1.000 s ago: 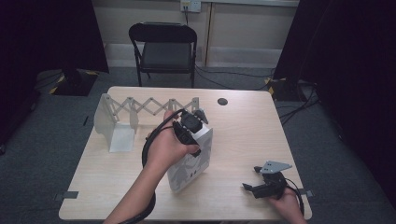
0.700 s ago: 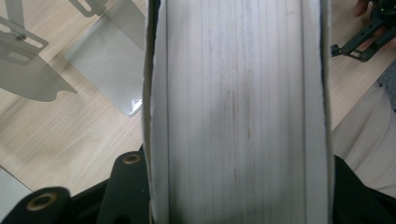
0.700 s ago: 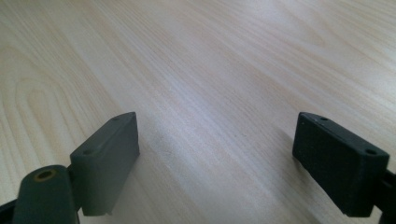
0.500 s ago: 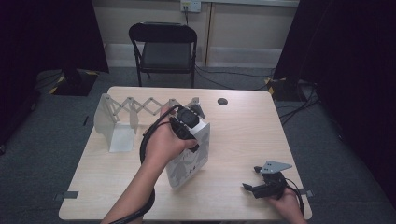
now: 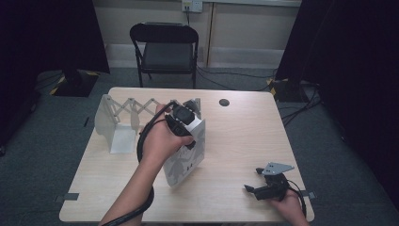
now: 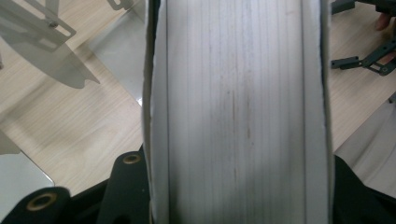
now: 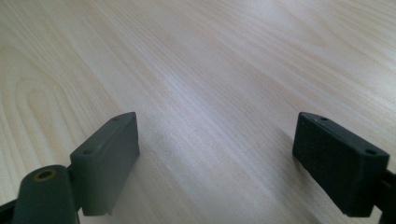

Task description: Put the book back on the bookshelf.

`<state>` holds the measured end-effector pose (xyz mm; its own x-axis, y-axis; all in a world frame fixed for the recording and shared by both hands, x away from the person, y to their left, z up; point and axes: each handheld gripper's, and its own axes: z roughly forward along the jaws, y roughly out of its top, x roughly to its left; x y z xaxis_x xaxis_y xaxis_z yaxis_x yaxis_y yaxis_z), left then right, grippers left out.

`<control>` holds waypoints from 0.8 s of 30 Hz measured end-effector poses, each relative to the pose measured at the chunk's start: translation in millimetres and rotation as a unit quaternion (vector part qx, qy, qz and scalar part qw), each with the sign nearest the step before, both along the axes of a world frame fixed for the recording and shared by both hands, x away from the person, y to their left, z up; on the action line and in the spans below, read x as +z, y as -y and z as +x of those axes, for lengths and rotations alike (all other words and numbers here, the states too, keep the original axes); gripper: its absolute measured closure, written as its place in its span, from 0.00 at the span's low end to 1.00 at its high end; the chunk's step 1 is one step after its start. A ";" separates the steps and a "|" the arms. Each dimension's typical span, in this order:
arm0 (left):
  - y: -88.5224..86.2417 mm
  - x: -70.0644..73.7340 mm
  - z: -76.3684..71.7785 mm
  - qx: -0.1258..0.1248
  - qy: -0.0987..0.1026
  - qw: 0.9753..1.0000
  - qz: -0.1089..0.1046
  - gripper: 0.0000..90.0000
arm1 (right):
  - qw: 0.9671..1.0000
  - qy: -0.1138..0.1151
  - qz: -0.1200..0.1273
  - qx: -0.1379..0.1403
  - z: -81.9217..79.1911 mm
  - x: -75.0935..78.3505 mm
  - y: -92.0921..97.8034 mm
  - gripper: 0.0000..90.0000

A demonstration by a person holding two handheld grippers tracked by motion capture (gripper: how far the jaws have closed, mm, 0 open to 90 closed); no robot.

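Nearest, the right gripper [image 5: 251,189] rests at the table's [image 5: 244,136] front edge, its jaws spread wide and holding nothing. Farther in, mid-table, the left gripper [image 5: 186,123] clamps the top edge of a thick white book [image 5: 186,157], standing tilted. Behind it, an expanding metal book rack [image 5: 123,113] stands.

A black folding chair [image 5: 163,49] stands behind the table [image 5: 244,136]; a dark round disc [image 5: 224,102] lies near its far edge

left gripper [image 5: 184,123] and book [image 5: 187,157] shifted farther
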<state>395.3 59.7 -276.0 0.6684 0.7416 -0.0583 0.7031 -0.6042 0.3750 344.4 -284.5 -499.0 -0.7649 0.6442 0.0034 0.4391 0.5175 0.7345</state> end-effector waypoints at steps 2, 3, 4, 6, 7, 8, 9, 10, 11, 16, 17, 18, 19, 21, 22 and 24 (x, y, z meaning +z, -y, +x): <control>-3.3 0.7 0.4 0.003 -0.001 1.000 0.001 0.59 | 1.000 0.000 0.000 0.000 0.0 0.0 0.0 0.16; -4.5 0.9 0.3 0.009 -0.002 1.000 0.000 0.59 | 1.000 0.000 0.000 0.000 0.0 0.0 0.0 0.16; -6.4 1.0 0.4 0.007 -0.003 1.000 0.001 0.59 | 1.000 0.000 0.000 0.000 0.0 0.0 0.0 0.16; -8.2 1.2 0.4 0.012 -0.004 1.000 0.000 0.59 | 1.000 0.000 0.000 0.000 0.0 0.0 0.0 0.16; -9.9 1.5 0.8 0.011 -0.003 1.000 0.002 0.59 | 1.000 0.000 0.000 0.000 0.0 0.0 0.0 0.16; -11.7 1.8 1.0 0.014 -0.004 1.000 0.002 0.59 | 1.000 0.000 0.000 0.000 0.0 0.0 0.0 0.16; -13.0 1.9 1.0 0.016 -0.003 1.000 0.002 0.59 | 1.000 0.000 0.000 0.000 0.0 0.0 0.0 0.16; -14.1 1.8 1.3 0.015 -0.002 1.000 0.001 0.59 | 1.000 0.000 0.000 0.000 0.0 0.0 0.0 0.16; -15.5 2.0 1.4 0.016 -0.002 1.000 0.004 0.59 | 1.000 0.000 0.000 0.000 0.0 0.0 0.0 0.16; -20.1 2.1 1.8 0.026 -0.004 1.000 0.002 0.59 | 1.000 0.000 0.000 0.000 0.0 0.0 0.1 0.16; -21.8 2.5 2.2 0.026 -0.006 1.000 0.004 0.59 | 1.000 0.000 0.000 0.000 0.0 0.0 0.1 0.16; -22.3 2.1 2.1 0.033 -0.005 0.999 0.000 0.59 | 1.000 0.000 -0.001 0.000 0.0 0.0 0.1 0.16; -23.3 2.3 2.7 0.030 -0.004 1.000 0.002 0.59 | 1.000 0.000 0.000 0.000 0.0 0.0 0.1 0.16; -24.3 2.6 3.0 0.039 -0.004 0.999 0.001 0.59 | 1.000 0.000 0.000 0.000 0.0 0.0 0.1 0.16; -24.8 2.7 3.2 0.041 -0.003 0.999 0.001 0.59 | 1.000 0.000 0.000 0.000 0.0 0.0 0.1 0.16; -26.4 3.1 4.6 0.048 -0.004 0.999 0.000 0.59 | 1.000 0.000 -0.001 0.000 0.0 0.0 0.1 0.16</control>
